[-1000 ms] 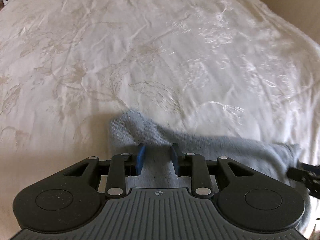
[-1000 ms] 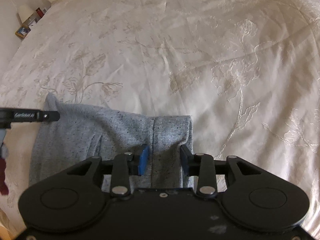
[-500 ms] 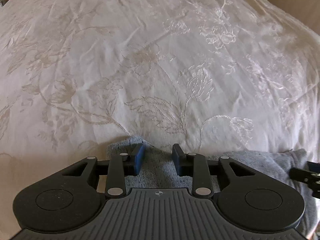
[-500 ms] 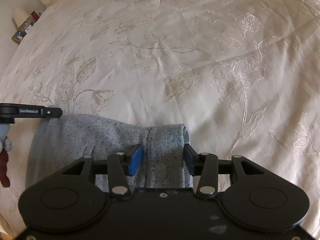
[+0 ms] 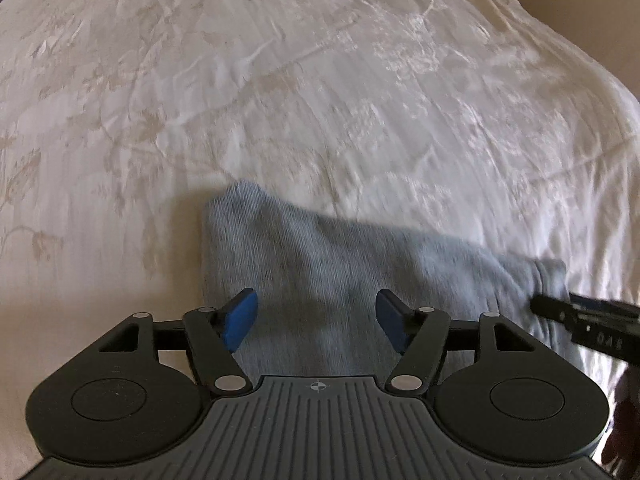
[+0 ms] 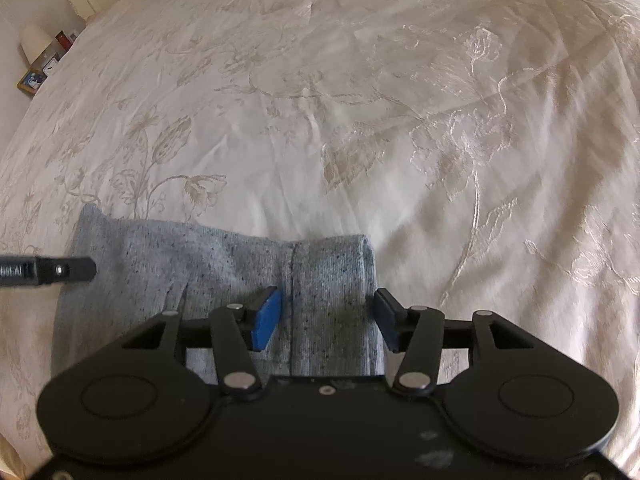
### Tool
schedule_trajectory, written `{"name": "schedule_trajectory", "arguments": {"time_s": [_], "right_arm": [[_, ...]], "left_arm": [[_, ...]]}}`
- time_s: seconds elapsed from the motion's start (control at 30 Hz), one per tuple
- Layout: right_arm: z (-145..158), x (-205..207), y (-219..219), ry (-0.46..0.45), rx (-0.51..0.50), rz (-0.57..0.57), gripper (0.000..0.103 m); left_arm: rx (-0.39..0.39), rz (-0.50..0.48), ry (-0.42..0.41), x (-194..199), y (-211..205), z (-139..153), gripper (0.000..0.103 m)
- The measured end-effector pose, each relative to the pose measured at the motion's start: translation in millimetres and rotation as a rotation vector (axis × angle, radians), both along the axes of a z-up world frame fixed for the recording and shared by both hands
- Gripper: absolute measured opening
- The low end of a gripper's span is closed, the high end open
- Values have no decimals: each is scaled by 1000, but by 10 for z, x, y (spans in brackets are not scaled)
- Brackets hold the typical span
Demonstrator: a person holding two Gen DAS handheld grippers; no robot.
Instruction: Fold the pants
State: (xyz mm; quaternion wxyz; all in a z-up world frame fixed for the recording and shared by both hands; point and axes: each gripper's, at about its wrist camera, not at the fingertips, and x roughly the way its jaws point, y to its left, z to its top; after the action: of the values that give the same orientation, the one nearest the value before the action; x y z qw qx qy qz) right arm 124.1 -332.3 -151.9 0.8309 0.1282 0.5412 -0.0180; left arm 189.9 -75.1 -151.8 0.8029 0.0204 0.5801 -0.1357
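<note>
Item: grey pants (image 6: 224,276), folded into a band, lying on the bed (image 6: 320,120) at its near edge.

Detail: I see my left hand-held gripper (image 5: 316,322) over the left end of the pants (image 5: 320,272), its blue pads spread wide with nothing pinched between them. My right hand-held gripper (image 6: 326,318) is over the right end, jaws likewise apart and straddling the seamed section, holding nothing. Each gripper's tip shows at the edge of the other's view, just beside the cloth. The bed carries a cream bedspread with embroidered flowers. A lamp (image 6: 34,42) and small items stand on a bedside surface at far left; I cannot tell what they are. No containers appear in either view.
</note>
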Motion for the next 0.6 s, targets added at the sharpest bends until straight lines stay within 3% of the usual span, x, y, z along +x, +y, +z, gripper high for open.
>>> {"name": "schedule_trajectory", "arguments": {"time_s": [0.47,0.6], "right_arm": [[-3,-315,-13,38,42,13,64],[-53,-431,13,63,70,22,73]], "left_arm": [[-15,21,36,-546,90,-140,77],[-7,0,51,-705,95,-245,89]]}}
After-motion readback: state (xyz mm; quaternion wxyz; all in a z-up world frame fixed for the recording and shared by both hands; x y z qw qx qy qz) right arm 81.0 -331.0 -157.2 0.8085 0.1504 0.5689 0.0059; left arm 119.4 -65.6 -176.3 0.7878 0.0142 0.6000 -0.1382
